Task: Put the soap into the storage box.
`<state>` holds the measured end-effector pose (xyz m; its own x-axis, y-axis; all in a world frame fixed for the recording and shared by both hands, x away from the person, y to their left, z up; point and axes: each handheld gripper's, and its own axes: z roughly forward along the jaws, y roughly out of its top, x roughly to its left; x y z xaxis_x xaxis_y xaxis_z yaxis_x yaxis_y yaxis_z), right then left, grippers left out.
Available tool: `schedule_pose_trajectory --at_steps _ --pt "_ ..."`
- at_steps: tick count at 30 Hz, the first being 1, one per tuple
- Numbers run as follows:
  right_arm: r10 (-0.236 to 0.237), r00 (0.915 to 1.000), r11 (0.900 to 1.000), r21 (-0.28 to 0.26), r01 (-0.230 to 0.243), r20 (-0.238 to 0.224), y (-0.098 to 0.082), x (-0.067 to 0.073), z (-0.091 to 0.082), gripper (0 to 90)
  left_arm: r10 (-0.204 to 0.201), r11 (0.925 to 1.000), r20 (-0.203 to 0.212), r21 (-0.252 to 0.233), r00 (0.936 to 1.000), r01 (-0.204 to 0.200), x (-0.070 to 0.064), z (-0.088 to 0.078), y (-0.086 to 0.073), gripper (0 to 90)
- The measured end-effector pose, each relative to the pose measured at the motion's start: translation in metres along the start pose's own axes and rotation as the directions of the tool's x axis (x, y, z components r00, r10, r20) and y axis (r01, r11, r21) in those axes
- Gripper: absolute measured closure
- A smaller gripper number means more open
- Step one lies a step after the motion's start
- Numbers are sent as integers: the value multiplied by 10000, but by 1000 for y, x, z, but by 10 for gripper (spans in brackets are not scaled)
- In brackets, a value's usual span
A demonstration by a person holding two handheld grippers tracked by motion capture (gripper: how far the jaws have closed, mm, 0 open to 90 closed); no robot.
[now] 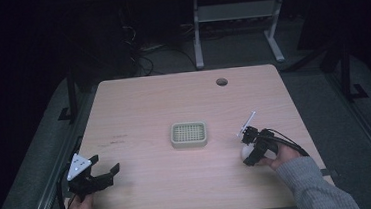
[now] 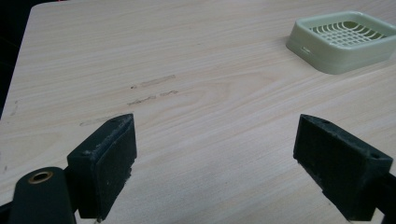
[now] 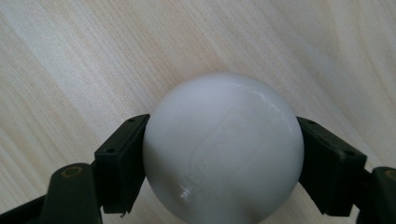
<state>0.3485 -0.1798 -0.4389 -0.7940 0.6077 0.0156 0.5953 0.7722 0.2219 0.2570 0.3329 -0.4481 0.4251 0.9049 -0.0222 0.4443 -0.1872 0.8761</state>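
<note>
Now, taking it from the ball outward:

Ball: the white ball sits between the black jaws of your right tool — both pads press its sides, one left and one right. In the high view it shows as a pale spot at the front right of the bench, under your right hand; whether it rests on the wood or hangs just above it, you cannot tell.

Right tool: closed on the ball, held low over the bench near its right edge, with the cable trailing back over your sleeve.

Basket: a pale green square basket with a slatted bottom stands near the middle of the bench, well apart from the ball and to its left.

Left tool: your left tool is at the front left corner — its jaws stand wide apart with nothing between them, only bare wood beneath. From its own camera the basket lies far off at upper right.
</note>
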Motion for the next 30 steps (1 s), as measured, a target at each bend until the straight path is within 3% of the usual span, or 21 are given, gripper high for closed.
schedule_pose_trajectory --at_steps 12,30 --pt "-45 10000 9998 -188 45 -19 1 0 -8 234 13 10000 -25 14 10000 -13 0 0 0 128" --pt "-311 9993 9986 -430 303 -190 26 2 -27 234 -14 10000 -79 -8 10000 14 1 -1 0 128"
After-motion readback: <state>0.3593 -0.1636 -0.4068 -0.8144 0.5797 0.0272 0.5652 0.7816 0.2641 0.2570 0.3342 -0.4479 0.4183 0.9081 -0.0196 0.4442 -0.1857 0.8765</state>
